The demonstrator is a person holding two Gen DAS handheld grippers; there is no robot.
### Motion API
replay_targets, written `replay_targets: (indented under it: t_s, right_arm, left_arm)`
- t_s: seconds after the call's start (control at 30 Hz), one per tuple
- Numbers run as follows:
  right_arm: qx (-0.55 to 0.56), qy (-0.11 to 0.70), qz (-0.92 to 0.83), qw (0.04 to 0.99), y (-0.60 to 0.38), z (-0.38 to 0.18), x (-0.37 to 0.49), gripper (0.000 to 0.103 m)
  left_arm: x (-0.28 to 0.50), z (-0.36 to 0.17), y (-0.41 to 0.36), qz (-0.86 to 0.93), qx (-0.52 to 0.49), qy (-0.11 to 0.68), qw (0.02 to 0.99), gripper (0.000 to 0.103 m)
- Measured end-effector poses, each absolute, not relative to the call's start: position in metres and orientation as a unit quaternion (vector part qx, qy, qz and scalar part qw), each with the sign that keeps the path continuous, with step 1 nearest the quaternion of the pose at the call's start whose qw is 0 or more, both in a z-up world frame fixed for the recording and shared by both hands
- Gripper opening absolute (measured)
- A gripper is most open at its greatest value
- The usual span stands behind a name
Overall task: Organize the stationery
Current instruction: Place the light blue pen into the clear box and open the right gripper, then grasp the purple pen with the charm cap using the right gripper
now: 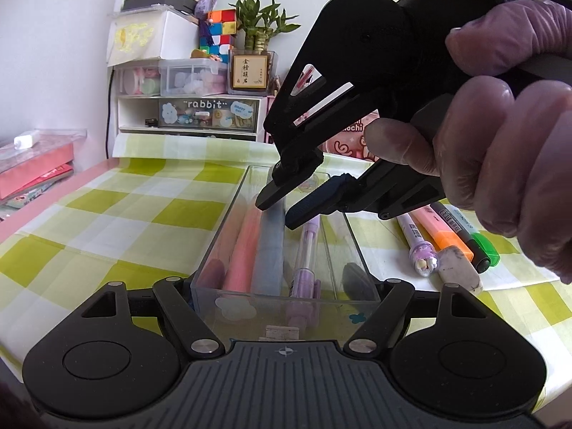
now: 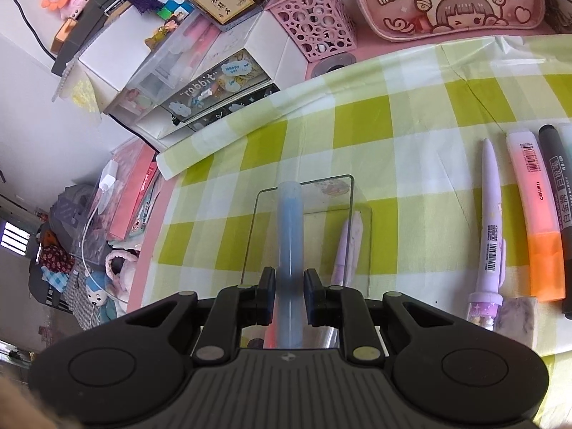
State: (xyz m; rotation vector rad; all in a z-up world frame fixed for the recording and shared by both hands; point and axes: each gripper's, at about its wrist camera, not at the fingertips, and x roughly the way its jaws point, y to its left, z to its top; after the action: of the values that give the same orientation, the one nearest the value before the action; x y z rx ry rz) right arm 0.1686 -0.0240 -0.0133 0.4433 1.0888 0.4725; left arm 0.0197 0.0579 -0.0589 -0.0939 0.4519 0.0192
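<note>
One clear plastic tray [image 1: 221, 246] stands on the worktop [image 1: 118, 214], which is covered by a green-and-white checked cloth; the tray serves as the reference for all positions below. Left of the tray, at the worktop edge, lies one stack of pink boxes [image 1: 32, 171]. Behind the tray to the left stands one white drawer unit [image 1: 186, 114] labelled "rabbit", with stacked colour cubes [image 1: 220, 32] and one potted plant [image 1: 262, 21] above it. Inside the tray, counted left to right in the left wrist view: one pink highlighter [image 1: 243, 250], one blue-grey pen [image 1: 271, 250], one lilac pen [image 1: 307, 250], then a divider wall and one dark item beyond it that cannot be identified. The left tool [image 1: 284, 293] sits at the near end of the tray with its fingers on either side of the tray's outer walls, closed on the tray. The right tool [image 2: 289, 300], gripped by one gloved hand [image 1: 500, 164], points down into the tray; its two pads [image 2: 267, 293] are clamped on the blue-grey pen, which extends forward along the tray. Right of the tray, five items lie loose on the cloth: one lilac novelty pen [image 2: 489, 228], one pink-and-orange highlighter [image 2: 536, 221], one black marker [image 2: 556, 214], one green highlighter [image 1: 484, 246] and one soiled eraser [image 1: 459, 268]. Behind the tray to the right stand one pink perforated pen pot [image 2: 318, 25] and one pink pencil case [image 2: 450, 0].
</note>
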Motion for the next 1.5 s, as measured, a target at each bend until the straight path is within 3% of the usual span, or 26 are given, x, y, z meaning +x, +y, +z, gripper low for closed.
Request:
replay_targets:
  t_s: [0.47,0.73,0.9,1.5]
  right_arm:
    - [0.205,0.468,0.238,0.826,-0.040,0.004,0.151,0.039]
    - [0.198,0.402,0.211,0.869,-0.078,0.018,0.124,0.048]
    - [0.166,0.362,0.160,0.903,-0.106,0.014,0.105,0.060]
    - [0.022,0.339,0.143,0.930,-0.095,-0.013,0.097,0.060]
  left_arm:
    - [0.020,-0.059,0.059,0.009,-0.045,0.224,0.973,0.075]
    - [0.020,-0.058,0.060,0.007,-0.043,0.227,0.973,0.075]
    - [0.020,-0.058,0.060,0.008,-0.043,0.227,0.973,0.075]
    - [0.019,-0.059,0.060,0.006,-0.037,0.227,0.973,0.075]
